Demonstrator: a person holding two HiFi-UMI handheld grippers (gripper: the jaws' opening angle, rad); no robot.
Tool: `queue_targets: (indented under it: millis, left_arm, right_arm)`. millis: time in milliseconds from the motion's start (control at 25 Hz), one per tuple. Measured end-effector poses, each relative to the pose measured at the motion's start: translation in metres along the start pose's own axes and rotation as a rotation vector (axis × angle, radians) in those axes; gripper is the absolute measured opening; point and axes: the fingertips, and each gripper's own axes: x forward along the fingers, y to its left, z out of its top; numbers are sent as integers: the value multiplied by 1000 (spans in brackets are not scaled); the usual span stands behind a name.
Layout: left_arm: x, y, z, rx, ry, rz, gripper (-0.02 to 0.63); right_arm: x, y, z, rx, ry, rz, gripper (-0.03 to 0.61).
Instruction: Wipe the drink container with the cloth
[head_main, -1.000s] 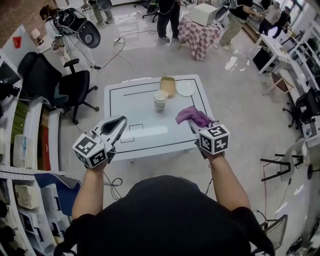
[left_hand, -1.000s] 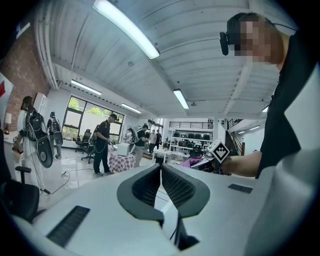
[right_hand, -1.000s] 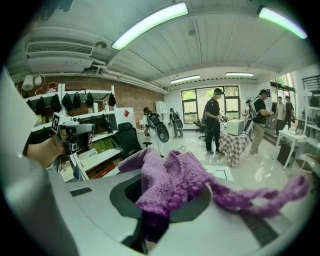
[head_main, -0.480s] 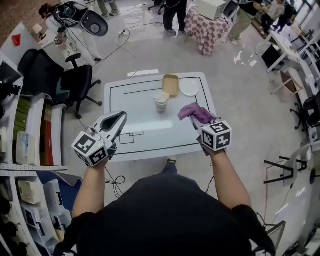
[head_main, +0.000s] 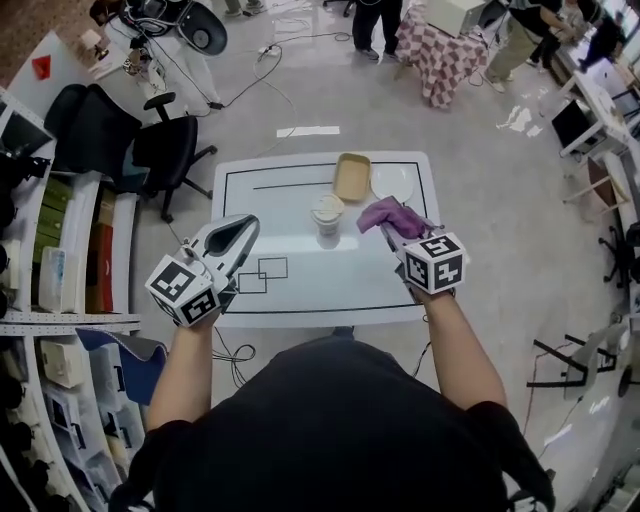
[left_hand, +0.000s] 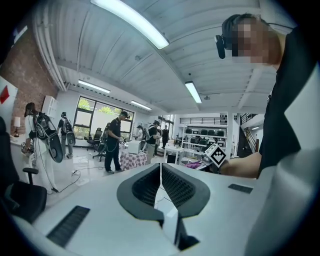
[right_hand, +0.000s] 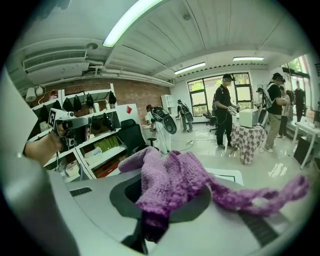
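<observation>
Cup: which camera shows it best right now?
The head view: the cup stands whole and upright on the white table. The left gripper view shows the room but no cup. In the right gripper view the purple cloth fills the foreground; no cup shows.

The purple cloth (right_hand: 175, 182) was gripped in the right claw (right_hand: 150, 217), bunched above the closed jaws, with one strip trailed off to the right. A white, black-lined tabletop (right_hand: 227, 176) was seen just beyond it.
</observation>
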Motion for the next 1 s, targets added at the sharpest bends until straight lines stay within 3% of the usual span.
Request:
queue_targets:
  millis: [360, 760, 920, 1000]
  left_arm:
    - [32, 21, -8, -14, 37, 68, 26]
    - [51, 45, -38, -11, 83, 33, 27]
    - [60, 64, -60, 11, 138, 7, 29]
    - [70, 71, -73, 34, 178, -6, 63]
  right_arm:
    - [47, -23, 17, -31, 12, 100, 78]
    - [77, -26, 23, -34, 28, 95, 78]
    - [90, -23, 22, -22, 39, 79, 78]
    - [95, -23, 22, -15, 44, 73, 78]
